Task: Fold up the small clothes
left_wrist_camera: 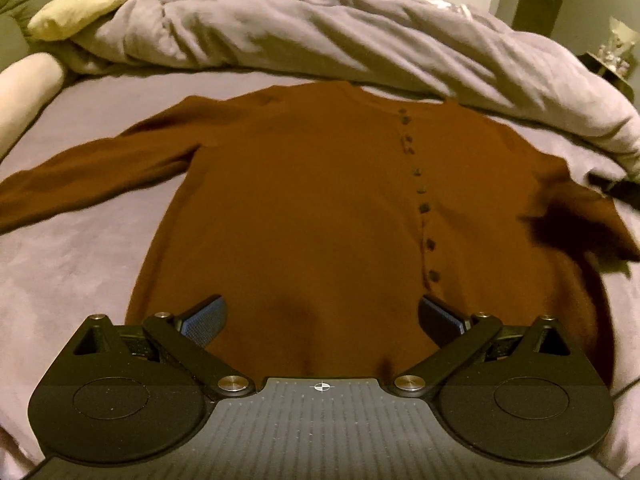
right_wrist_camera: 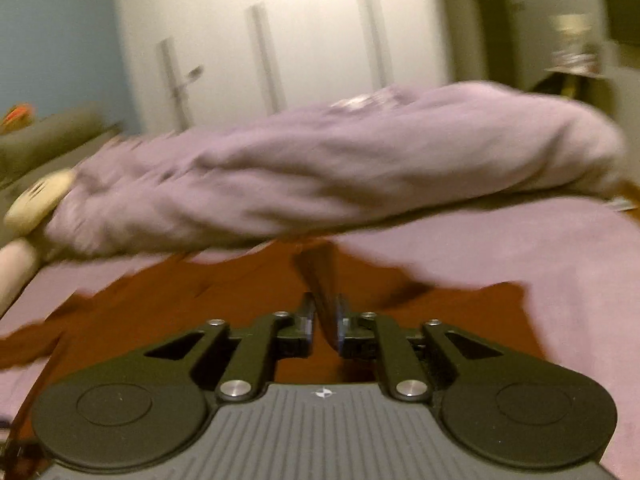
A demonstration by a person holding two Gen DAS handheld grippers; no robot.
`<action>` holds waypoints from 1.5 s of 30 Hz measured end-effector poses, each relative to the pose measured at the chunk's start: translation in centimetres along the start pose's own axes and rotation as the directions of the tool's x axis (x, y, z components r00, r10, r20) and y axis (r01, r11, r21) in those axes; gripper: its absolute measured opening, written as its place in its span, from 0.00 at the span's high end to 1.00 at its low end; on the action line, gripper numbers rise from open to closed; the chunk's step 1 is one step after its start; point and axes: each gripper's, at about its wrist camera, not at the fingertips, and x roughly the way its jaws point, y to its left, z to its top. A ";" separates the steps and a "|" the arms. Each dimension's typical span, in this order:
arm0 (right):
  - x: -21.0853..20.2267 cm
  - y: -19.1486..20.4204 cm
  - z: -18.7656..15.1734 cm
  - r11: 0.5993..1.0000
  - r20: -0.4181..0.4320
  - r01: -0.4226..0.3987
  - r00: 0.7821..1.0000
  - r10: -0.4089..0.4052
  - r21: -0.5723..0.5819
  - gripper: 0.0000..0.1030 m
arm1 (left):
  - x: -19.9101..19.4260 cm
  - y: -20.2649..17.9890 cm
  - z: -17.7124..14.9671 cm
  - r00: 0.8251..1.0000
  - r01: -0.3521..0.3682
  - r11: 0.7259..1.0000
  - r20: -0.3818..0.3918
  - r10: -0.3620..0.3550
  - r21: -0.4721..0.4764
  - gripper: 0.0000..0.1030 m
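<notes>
Rust-brown knit is pinched between the right gripper's closed fingers, a fold of the brown buttoned long-sleeved cardigan raised off the lilac bed sheet. The left gripper hangs spread wide and empty above the hem, nearer the outstretched left sleeve; the button line runs straight away from it.

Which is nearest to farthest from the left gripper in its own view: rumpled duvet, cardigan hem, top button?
From the left gripper:
1. cardigan hem, just under it.
2. top button, near the neckline, right of centre.
3. rumpled duvet, heaped behind the collar.
</notes>
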 end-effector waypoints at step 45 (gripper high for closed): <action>-5.2 -6.2 -10.9 0.853 0.089 0.522 0.850 -0.518 -0.022 0.51 | 9.0 -15.8 10.5 0.939 0.333 0.931 0.041 -0.342 0.152 0.95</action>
